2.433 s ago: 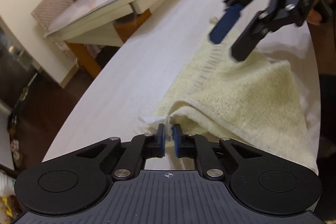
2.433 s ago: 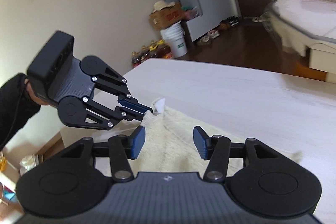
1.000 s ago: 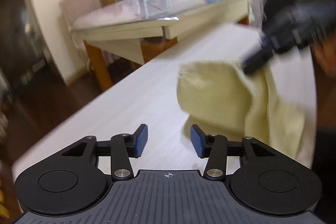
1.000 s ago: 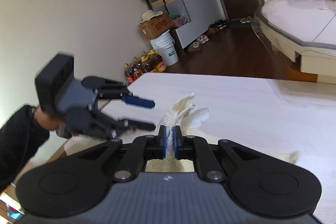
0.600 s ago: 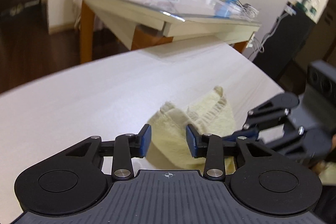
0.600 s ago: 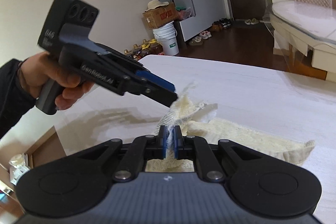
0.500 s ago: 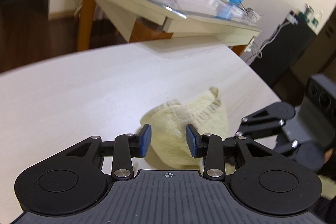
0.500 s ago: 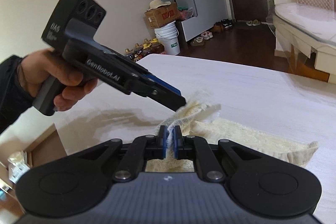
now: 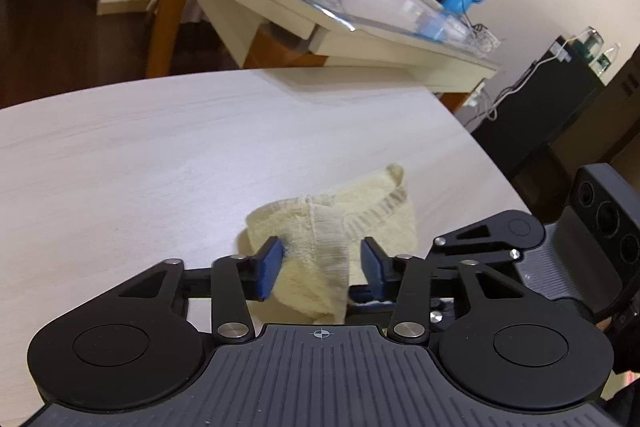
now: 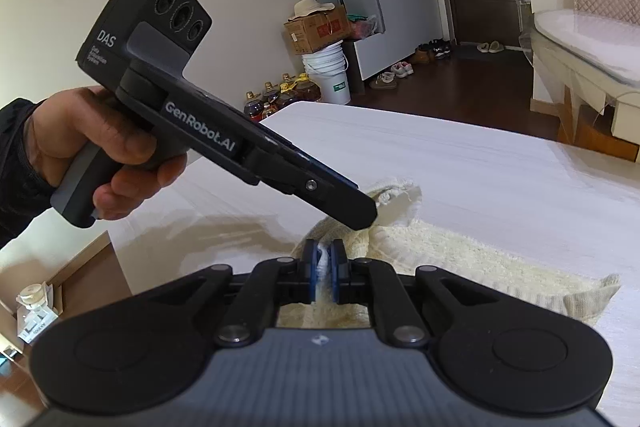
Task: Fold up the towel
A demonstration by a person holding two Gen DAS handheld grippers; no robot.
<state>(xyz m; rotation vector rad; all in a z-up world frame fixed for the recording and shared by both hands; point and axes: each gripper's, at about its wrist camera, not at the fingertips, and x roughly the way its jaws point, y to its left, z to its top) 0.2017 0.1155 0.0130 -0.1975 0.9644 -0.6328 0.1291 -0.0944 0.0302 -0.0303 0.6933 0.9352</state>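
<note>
Towel, bunched on the table, is pinched at one edge by the right gripper; a fold lies between the parted fingers of the left gripper. That fold should be seated deep before closing, so only one layer is caught.

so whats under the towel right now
The towel lies on the white table, with the right tool pinching one edge. Bare tabletop shows all around it; anything beneath the cloth is covered and cannot be seen.

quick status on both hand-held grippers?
Left hand-held gripper: open, straddling the towel.
Right hand-held gripper: closed on the towel's edge.
</note>
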